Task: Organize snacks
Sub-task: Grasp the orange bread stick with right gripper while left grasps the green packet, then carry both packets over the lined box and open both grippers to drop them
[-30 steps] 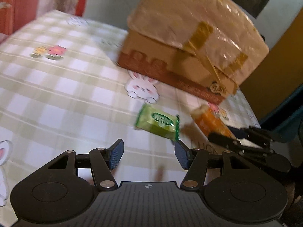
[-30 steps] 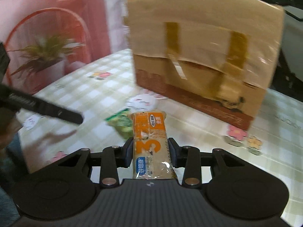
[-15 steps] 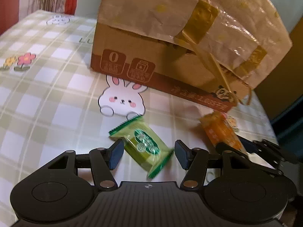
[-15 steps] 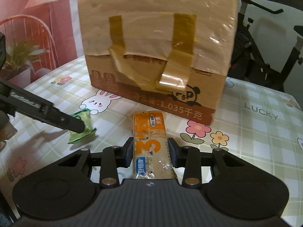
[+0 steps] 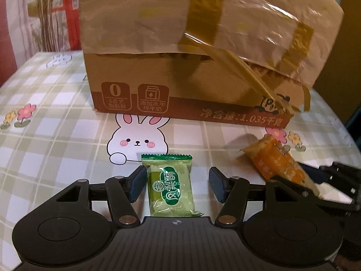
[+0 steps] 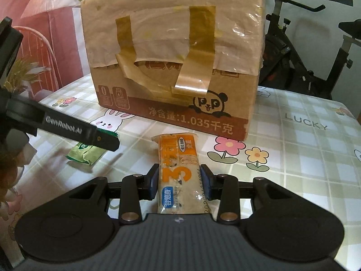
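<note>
Before the taped cardboard box [image 6: 173, 67]: two claws, two snacks, checked worktop [image 6: 304, 158].
Right claw [image 6: 179, 184] clamped on orange snack bar [image 6: 179, 169], bar pointing toward the box, front end just short of its printed base. Left claw [image 5: 176, 184] spread apart around green snack packet [image 5: 170, 187], which lies flat on the worktop nearer than the box; left pad [image 5: 136, 184] looks to be touching the wrapper edge, hard to tell, right pad clear of it. Bunny print [image 5: 137, 137] lies between packet and box. Flower prints [image 6: 239, 151] sit off the box's right corner.
</note>
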`<state>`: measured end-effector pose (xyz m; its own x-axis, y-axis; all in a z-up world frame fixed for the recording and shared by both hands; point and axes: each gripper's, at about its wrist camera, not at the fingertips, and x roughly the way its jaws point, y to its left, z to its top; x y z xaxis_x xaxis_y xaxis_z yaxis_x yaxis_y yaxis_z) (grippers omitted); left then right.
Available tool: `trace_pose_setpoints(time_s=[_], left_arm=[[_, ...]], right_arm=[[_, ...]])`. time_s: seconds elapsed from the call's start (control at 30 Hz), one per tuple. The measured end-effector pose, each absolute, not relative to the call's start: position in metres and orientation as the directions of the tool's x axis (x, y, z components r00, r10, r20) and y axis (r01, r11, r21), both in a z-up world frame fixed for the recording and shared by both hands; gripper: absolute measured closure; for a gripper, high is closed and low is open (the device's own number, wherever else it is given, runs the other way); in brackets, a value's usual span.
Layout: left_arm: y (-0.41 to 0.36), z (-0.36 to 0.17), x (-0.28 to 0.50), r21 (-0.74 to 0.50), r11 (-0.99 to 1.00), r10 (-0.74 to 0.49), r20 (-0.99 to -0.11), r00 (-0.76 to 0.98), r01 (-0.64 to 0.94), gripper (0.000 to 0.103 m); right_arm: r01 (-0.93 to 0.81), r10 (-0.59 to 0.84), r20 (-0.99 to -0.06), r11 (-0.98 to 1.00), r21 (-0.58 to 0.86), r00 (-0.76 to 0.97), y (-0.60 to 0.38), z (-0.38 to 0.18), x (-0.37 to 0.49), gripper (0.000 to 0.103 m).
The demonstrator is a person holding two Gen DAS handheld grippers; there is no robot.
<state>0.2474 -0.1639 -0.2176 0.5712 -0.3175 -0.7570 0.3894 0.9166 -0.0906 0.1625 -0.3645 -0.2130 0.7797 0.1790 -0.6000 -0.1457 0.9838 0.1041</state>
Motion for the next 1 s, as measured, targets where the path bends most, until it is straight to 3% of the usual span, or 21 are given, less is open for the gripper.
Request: trace_pose_setpoints(time_s=[0.07, 0.23, 1.0], left_arm=[[-0.165, -0.219, 0.243, -0.056, 0.915, -0.303, -0.749, 0.59, 0.4, 0.043], [-0.159, -0.22, 0.236, -0.015, 0.917, -0.281, -0.734, 0.618, 0.4, 0.06], [-0.125, -0.216, 0.213, -0.121, 0.916, -0.351, -0.701, 0.621, 0.382, 0.061]], right_arm=[[-0.146, 0.185, -0.602, 0.983, 0.113, 0.777, -0.365, -0.213, 0.162, 0.064], [-0.152, 0.188, -0.6, 0.982, 0.11, 0.778, -0.366, -0.215, 0.164, 0.063], [-0.149, 0.202, -0.597, 0.979, 0.137, 0.777, -0.368, -0.216, 0.163, 0.063]])
